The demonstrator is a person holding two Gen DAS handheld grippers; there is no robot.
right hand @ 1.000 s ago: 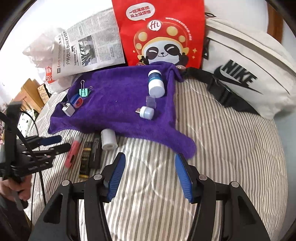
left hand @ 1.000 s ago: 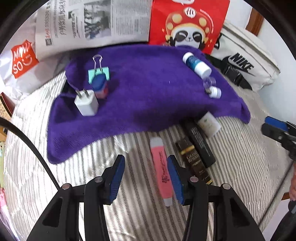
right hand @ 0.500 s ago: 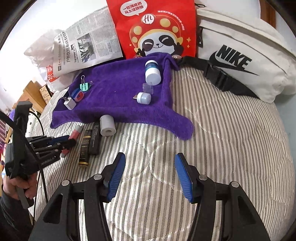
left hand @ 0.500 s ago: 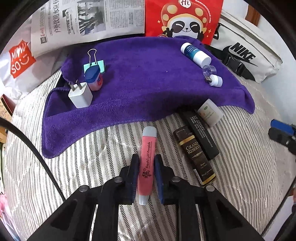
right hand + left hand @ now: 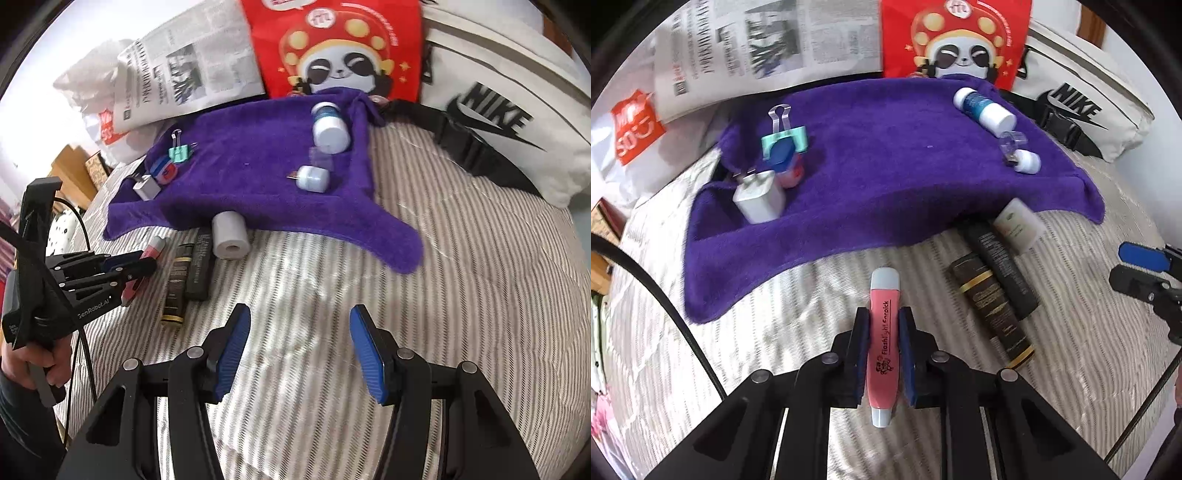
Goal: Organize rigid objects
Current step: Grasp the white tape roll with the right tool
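While the pink pen (image 5: 882,343) lies on the striped bed (image 5: 798,325) just off the near edge of the purple towel (image 5: 886,155), the left gripper (image 5: 882,321) is clamped on it, a pad pressing each side. A second ago those jaws stood wide with the pen lying near the right finger; they have just closed onto it.

The right gripper (image 5: 299,354) hovers half open and empty over bare bedding near the towel's near right corner, with the clearest room around it.

Right of the pen lie two dark tubes (image 5: 993,291) side by side and a white jar (image 5: 1015,225) at the towel's edge, so that side is tight; to the pen's left the bedding is bare.

On the towel, a charger (image 5: 759,199), a small blue-lidded jar (image 5: 786,162) and a binder clip (image 5: 783,136) crowd the left edge. A bottle (image 5: 982,109) and a small white cap (image 5: 1027,160) sit near the far right corner. The towel's middle is open.
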